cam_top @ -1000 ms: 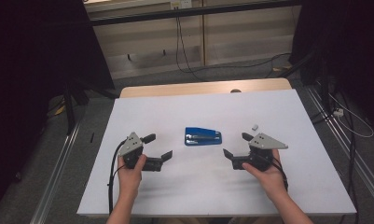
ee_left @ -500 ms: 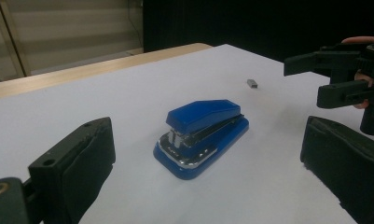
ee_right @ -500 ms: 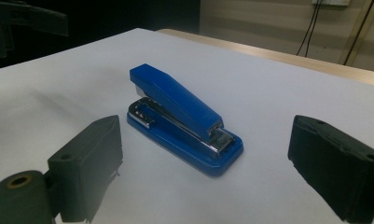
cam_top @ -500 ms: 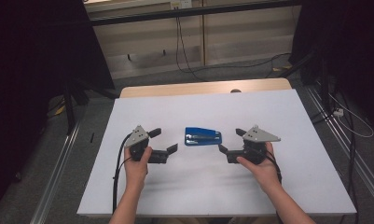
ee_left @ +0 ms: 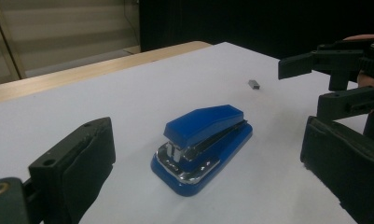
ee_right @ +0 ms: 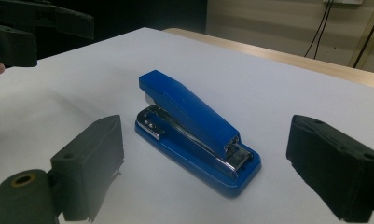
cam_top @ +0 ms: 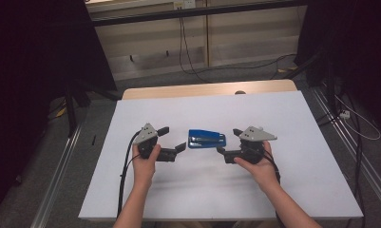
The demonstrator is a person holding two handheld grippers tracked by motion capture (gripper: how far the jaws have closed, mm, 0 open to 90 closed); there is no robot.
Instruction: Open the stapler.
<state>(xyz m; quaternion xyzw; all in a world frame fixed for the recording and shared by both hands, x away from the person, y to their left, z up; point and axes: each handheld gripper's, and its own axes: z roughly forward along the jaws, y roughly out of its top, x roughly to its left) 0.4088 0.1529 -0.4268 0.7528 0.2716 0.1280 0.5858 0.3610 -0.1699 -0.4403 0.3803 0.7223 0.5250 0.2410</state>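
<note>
A blue stapler (cam_top: 206,139) lies flat on the white table top (cam_top: 278,107), its length running left to right. My left gripper (cam_top: 173,138) is open just left of it, jaws pointing at it. On the other side, my right gripper (cam_top: 228,141) is open too and faces the stapler's right end. Neither touches it. The left gripper view has the stapler (ee_left: 203,142) lying between and a little beyond my wide-apart pads (ee_left: 89,156). In the right gripper view the stapler (ee_right: 194,128) lies likewise between the pads (ee_right: 331,161).
A small grey strip of staples (ee_left: 253,84) lies on the white top beyond the stapler. A bare wooden table edge (cam_top: 207,89) runs along the far side. Cables (cam_top: 193,57) and dark stands sit on the floor around the table.
Both hands have moved forward and inward, bringing the open grippers close to the two ends of the stapler. The stapler has stayed in place.
</note>
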